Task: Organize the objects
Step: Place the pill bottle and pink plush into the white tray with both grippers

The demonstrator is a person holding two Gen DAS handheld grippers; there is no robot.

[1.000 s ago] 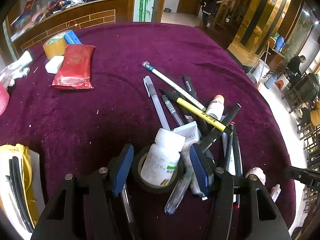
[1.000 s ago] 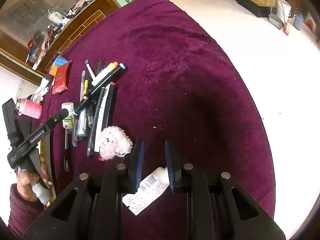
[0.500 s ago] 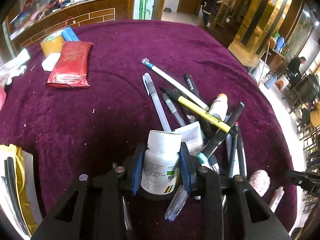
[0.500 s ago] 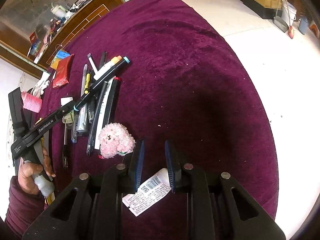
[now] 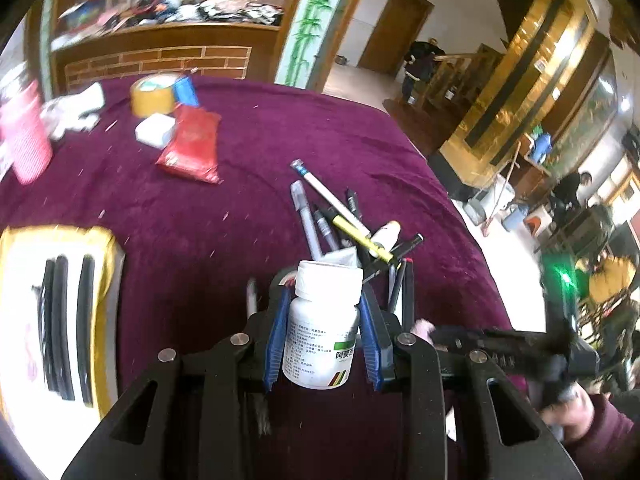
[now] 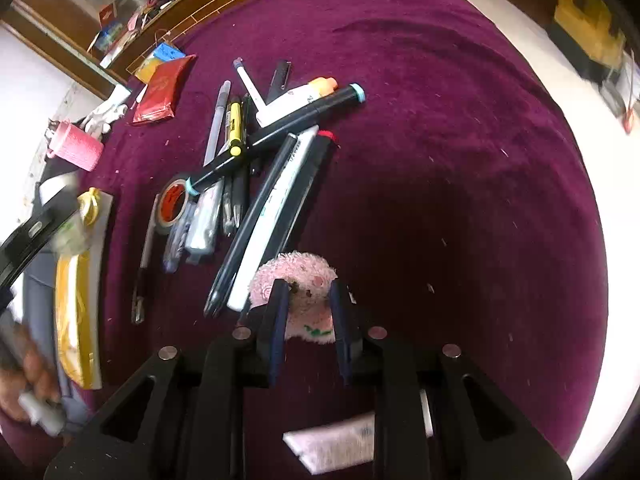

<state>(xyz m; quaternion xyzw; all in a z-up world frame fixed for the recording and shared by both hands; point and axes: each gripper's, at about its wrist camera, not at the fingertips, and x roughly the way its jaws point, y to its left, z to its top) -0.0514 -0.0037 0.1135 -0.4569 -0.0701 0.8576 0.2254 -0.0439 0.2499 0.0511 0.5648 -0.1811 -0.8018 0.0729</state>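
Observation:
A white pill bottle (image 5: 322, 328) with a white cap hangs above the purple cloth, and my left gripper (image 5: 324, 308) is shut on it, blue pads pressed to both sides. Beyond it lies a pile of pens and markers (image 5: 340, 216). In the right wrist view my right gripper (image 6: 308, 312) hovers over a pink plush toy (image 6: 296, 276). Its jaws stand narrowly apart and the toy, wider than the gap, shows between and beside the fingertips. A white tube (image 6: 340, 444) lies on the cloth under that gripper. The pens (image 6: 260, 168) spread to its upper left.
A red packet (image 5: 192, 146), yellow tape roll (image 5: 154, 96), white block (image 5: 154, 132) and pink roll (image 5: 26, 136) sit at the far left. A yellow-edged box (image 5: 52, 312) lies near left. A black tape roll (image 6: 174, 204) rests by the pens. The table's round edge (image 6: 592, 240) drops off at right.
My left gripper closed on the pill bottle and lifted it out of the black tape roll. My right gripper slid from over the white tube to over the pink plush.

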